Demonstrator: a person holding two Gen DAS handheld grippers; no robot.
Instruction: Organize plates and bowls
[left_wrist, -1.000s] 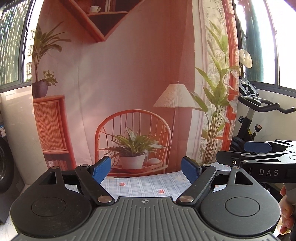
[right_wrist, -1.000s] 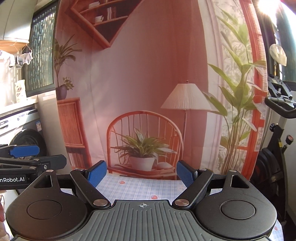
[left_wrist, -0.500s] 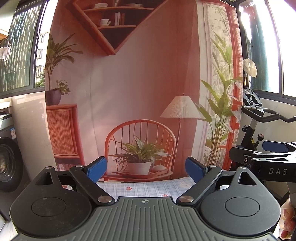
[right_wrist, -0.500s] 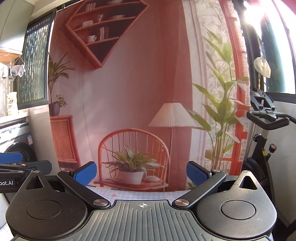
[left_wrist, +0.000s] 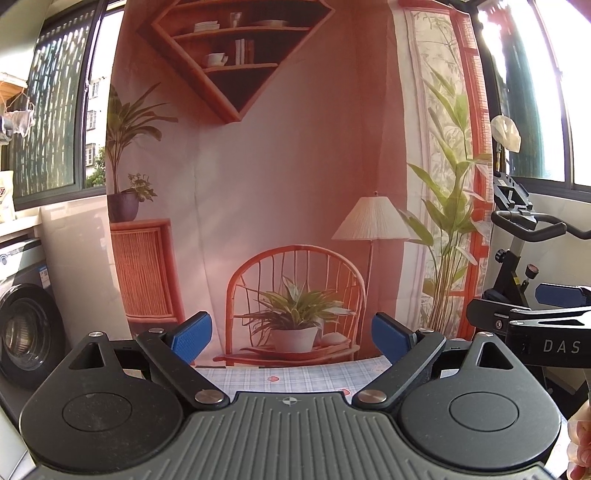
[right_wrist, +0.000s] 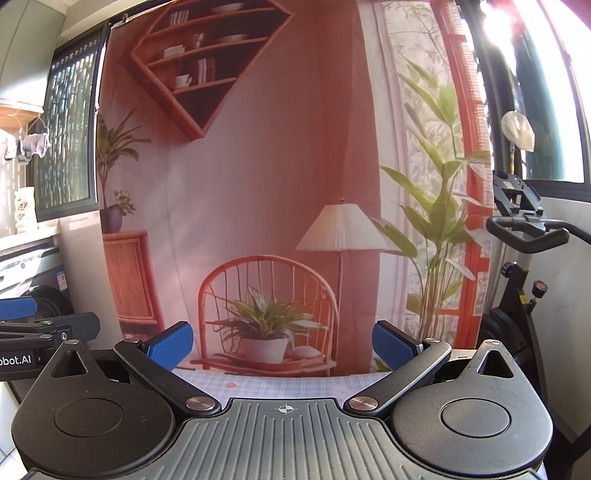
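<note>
No plates or bowls show in either wrist view; only a strip of the checked cloth on the counter lies ahead. The left gripper and right gripper both have their jaws spread wide with nothing between them, having just been opening. Behind hangs a printed backdrop, with an exercise bike to its right.

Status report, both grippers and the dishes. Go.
Left gripper open, empty. Right gripper open, empty. No plates or bowls in view, only checkered tablecloth edge and printed backdrop. Nothing in the way.
</note>
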